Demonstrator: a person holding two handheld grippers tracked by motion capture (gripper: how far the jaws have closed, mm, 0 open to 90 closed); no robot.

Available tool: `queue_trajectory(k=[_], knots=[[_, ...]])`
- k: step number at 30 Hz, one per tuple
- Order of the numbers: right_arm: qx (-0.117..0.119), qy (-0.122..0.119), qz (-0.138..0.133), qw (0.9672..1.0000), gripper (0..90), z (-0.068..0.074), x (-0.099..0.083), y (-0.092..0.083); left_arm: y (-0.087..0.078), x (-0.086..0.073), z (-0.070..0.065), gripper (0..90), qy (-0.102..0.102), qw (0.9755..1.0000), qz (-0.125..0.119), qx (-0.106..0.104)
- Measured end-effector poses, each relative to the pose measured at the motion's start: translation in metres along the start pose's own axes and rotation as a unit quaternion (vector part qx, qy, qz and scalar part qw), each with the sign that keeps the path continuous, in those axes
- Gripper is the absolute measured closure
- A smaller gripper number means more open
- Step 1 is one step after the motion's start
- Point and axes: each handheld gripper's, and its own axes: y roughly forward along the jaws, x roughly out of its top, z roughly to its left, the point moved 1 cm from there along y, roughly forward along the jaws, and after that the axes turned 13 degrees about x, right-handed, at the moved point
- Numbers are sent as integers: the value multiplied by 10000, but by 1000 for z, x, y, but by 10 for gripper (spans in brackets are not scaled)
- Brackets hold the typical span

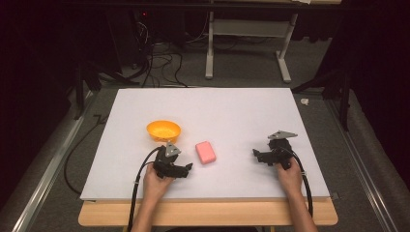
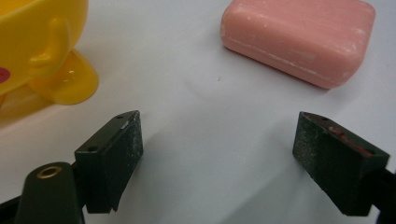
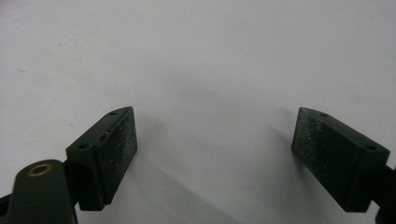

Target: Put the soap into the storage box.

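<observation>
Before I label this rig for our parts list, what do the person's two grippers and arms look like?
Both the left gripper and the right gripper are black, each topped by a grey three-cornered plate and trailing a black cable along a bare, sleeveless forearm. Up close, the jaws end in dark wedge-shaped blocks with speckled, worn pads; a brass-ringed hole sits at the lower left.

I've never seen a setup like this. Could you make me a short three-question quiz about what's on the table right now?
1. True or false: the pink soap bar lies inside the yellow bowl.
2. Which gripper is nearer the soap bar: A) left gripper B) right gripper?
3. Fill in: both grippers' fingers stand ____, with nothing between them.

Key:
1. False; the bar lies on the white table, beside the bowl and apart from it.
2. A.
3. Open; the left gripper view shows the bar ahead of the fingers, untouched.
</observation>
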Motion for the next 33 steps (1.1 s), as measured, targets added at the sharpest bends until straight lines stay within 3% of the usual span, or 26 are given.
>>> queue_trajectory(k=[17, 25, 33], knots=[[-3, -10, 4, 10000, 148, 0, 0, 0, 0, 1, 0, 166, -21, 10000, 34, 28], [-3, -16, -3, 10000, 148, 0, 0, 0, -2, 1, -2, 154, -1, 9998, 4, 207], [-2, -2, -3, 10000, 148, 0, 0, 0, -9, 3, -6, 151, 29, 9999, -138, 93]])
